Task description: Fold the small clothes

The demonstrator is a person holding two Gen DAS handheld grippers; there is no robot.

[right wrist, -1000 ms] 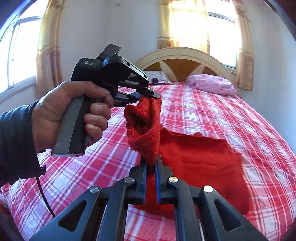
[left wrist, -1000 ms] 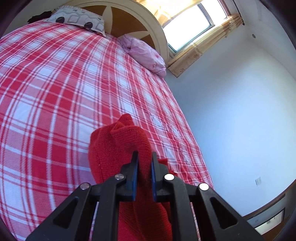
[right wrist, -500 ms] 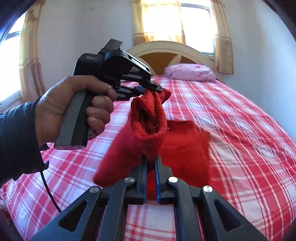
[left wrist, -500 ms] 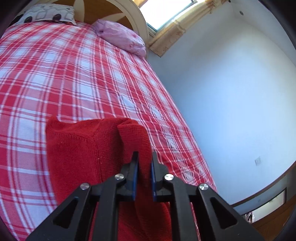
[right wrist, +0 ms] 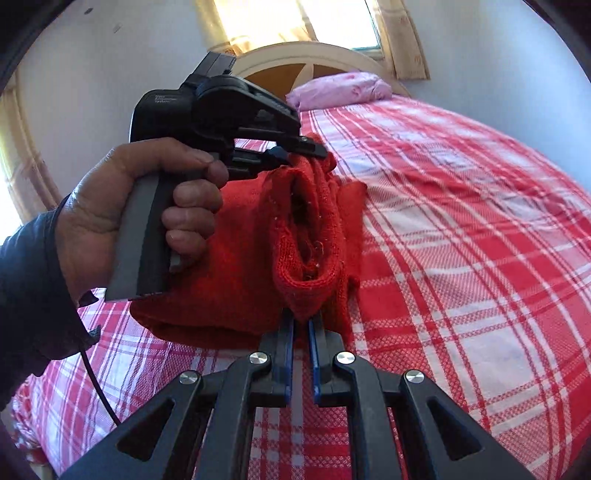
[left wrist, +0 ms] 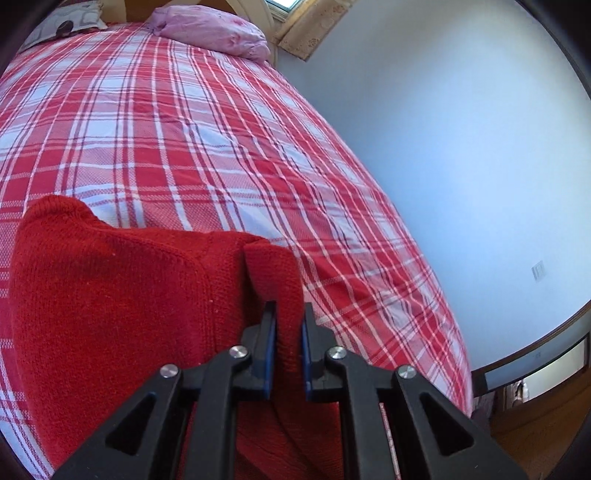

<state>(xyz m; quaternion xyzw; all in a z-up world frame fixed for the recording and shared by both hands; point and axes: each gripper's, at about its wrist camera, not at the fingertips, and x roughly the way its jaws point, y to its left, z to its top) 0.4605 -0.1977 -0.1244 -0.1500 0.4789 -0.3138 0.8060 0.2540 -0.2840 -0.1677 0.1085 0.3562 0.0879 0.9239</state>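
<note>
A red knitted garment (left wrist: 110, 295) hangs over the plaid bed, held by both grippers. My left gripper (left wrist: 287, 314) is shut on a folded edge of it, the cloth pinched between the blue pads. In the right wrist view the red garment (right wrist: 306, 236) is bunched into a loop; my right gripper (right wrist: 301, 321) is shut on its lower end. The left gripper (right wrist: 295, 157), carried by a hand (right wrist: 140, 206), grips the upper end. The garment's body droops to the bed behind the hand.
The bed carries a red and white plaid cover (left wrist: 166, 129). A pink pillow (left wrist: 218, 31) and a patterned pillow (left wrist: 62, 27) lie by the arched headboard (right wrist: 306, 61). A white wall (left wrist: 461, 147) borders the bed's right side. A cable (right wrist: 96, 384) hangs from the hand.
Both grippers have swung across the bed and sunk a little, carrying the garment. The cloth now spreads wider on the left of the left wrist view, and the pillows have shifted toward the top.
</note>
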